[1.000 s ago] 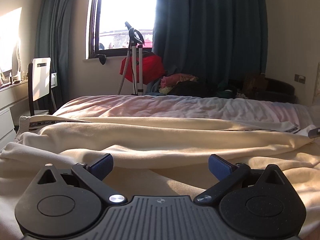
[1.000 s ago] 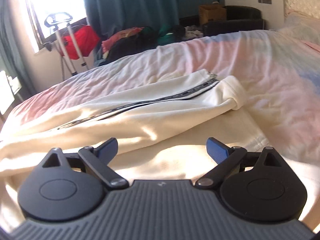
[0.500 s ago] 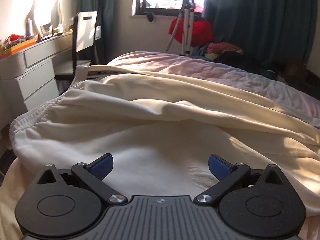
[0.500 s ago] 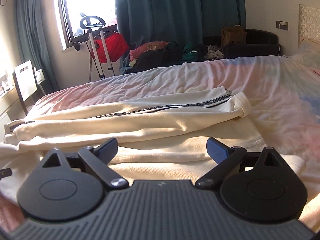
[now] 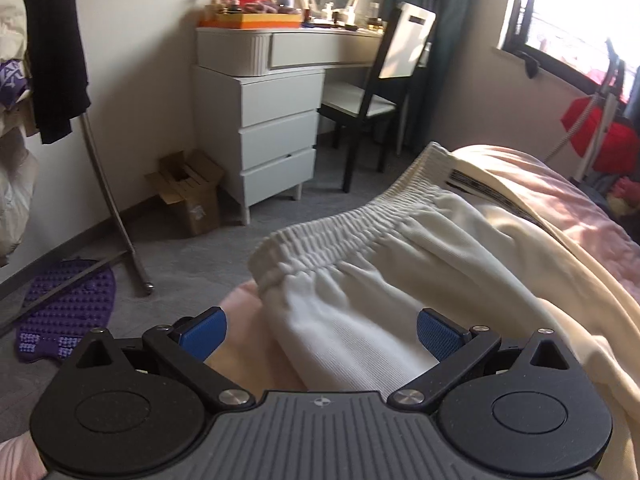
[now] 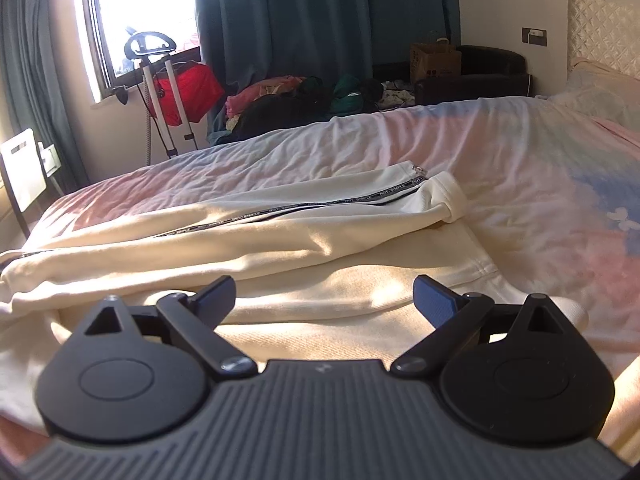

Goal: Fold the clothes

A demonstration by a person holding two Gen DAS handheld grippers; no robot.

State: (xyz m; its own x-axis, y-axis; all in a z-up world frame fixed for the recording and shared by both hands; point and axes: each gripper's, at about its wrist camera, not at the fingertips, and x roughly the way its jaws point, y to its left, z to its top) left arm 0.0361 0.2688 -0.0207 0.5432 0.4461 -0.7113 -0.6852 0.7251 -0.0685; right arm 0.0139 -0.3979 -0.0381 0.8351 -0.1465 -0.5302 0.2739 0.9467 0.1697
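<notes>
Bed (image 6: 500, 152) covered by pastel sheet. Cream track pants (image 6: 280, 240) laid across it, elastic waistband (image 5: 352, 220) seen at 12 o'clock of left gripper (image 5: 322, 330), jaws apart. Right gripper (image 6: 324, 300) held over legs, jaws apart.

Bright sun pours through the window (image 6: 132, 20) beside dark teal curtains (image 6: 320, 36). A white dresser (image 5: 276, 120) and a chair (image 5: 384, 92) stand against the pale wall (image 5: 140, 60) on grey carpet (image 5: 180, 252).
</notes>
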